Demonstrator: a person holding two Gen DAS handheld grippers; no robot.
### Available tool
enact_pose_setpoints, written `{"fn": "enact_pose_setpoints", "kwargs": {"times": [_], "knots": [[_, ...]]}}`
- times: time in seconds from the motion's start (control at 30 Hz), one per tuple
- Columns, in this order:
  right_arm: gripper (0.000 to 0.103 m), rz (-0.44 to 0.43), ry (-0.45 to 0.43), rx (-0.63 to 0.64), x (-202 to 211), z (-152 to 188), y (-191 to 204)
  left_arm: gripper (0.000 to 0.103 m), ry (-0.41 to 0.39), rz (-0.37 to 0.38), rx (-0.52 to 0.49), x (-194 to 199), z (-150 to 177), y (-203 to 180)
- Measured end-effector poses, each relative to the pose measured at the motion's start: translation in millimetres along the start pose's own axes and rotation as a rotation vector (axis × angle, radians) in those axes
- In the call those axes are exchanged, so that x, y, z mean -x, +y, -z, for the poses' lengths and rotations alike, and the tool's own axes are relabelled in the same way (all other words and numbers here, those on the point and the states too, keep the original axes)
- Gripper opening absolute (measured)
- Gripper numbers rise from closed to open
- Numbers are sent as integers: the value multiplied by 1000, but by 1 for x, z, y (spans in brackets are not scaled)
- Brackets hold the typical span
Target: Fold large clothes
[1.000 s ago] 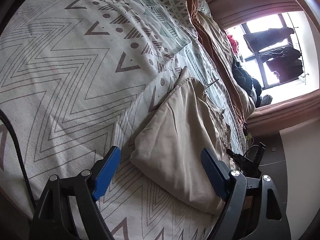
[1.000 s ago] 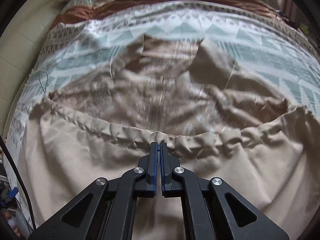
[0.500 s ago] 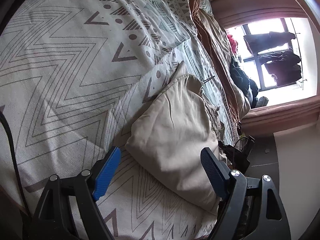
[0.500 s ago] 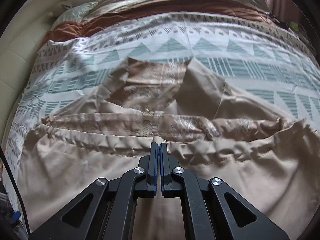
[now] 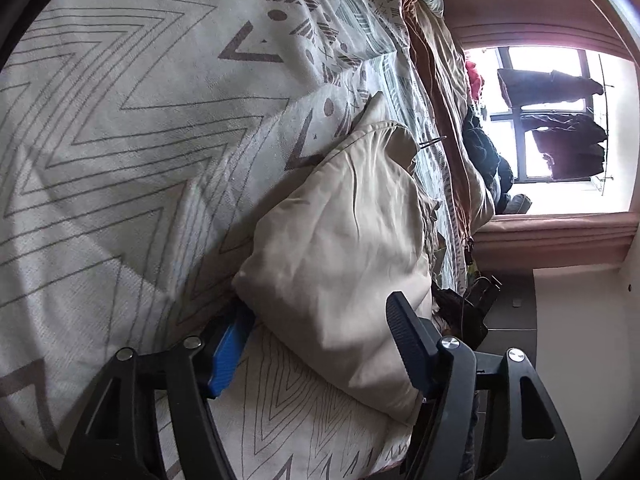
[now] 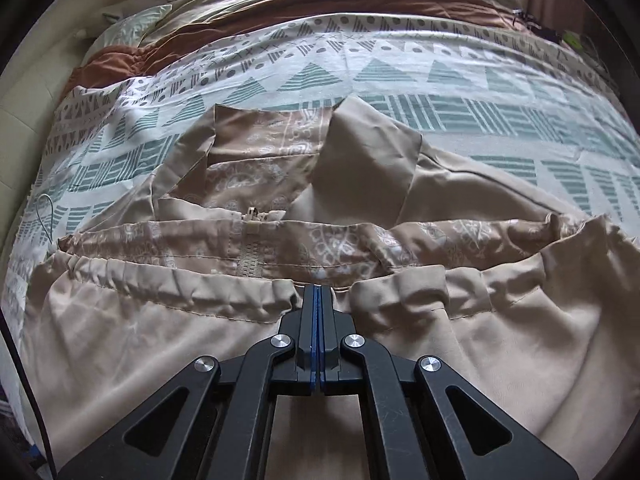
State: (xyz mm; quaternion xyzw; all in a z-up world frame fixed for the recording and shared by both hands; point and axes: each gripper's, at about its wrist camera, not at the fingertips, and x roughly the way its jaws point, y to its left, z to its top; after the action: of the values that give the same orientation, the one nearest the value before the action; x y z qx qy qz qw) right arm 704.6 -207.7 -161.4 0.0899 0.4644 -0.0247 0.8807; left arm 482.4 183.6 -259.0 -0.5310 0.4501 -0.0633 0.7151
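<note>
A large beige jacket (image 6: 400, 184) with a paisley lining and a zip lies spread on the patterned bedspread (image 6: 360, 76). My right gripper (image 6: 317, 300) is shut on the jacket's gathered hem at its middle and holds it over the jacket's body. In the left wrist view the jacket's folded corner (image 5: 340, 248) bulges up from the bedspread (image 5: 120, 120). My left gripper (image 5: 316, 332) is open, its jaws wide on either side of that corner, the left finger (image 5: 226, 350) tucked under the fabric's edge.
A brown and tan duvet (image 6: 320, 0) is bunched at the far side of the bed. A window (image 5: 560, 128) with dark clothes hanging in it is beyond the bed. A cream padded wall (image 6: 24, 128) runs along the left.
My right gripper has carried the hem farther over the jacket toward the collar. My left gripper has moved in on the corner, so the fabric now sits between its open jaws.
</note>
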Motion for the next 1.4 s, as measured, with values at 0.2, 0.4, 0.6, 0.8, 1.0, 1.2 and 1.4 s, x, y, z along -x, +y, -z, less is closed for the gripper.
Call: {"fn": "enact_pose_setpoints", "kwargs": {"times": [0.2,0.4,0.6,0.8,1.0,1.2,1.4], "knots": [[0,-45,20,-26,3,-6,-8,65,-32,19,-31,-12,-11,-11],[0,-99,-51,-44,56,4,-21,65,-49,155,-156,-9,-7,-42],[0,-209,-96,-38,118,52,-30,65,-43,46,-176,-19,-8,-49],[0,-279,-68,-69,149,116,-49,65,-63,-55,-161,-12,6,-33],[0,-293,-40,-68,161,161,-44,53,-92,-104,-126,-9,7,-19],[31,-227,-35,-26,168,188,-23,42,-97,-117,-115,-12,3,-18],[96,-201,-25,-10,166,203,-12,42,-96,-111,-127,-13,5,-18]]}}
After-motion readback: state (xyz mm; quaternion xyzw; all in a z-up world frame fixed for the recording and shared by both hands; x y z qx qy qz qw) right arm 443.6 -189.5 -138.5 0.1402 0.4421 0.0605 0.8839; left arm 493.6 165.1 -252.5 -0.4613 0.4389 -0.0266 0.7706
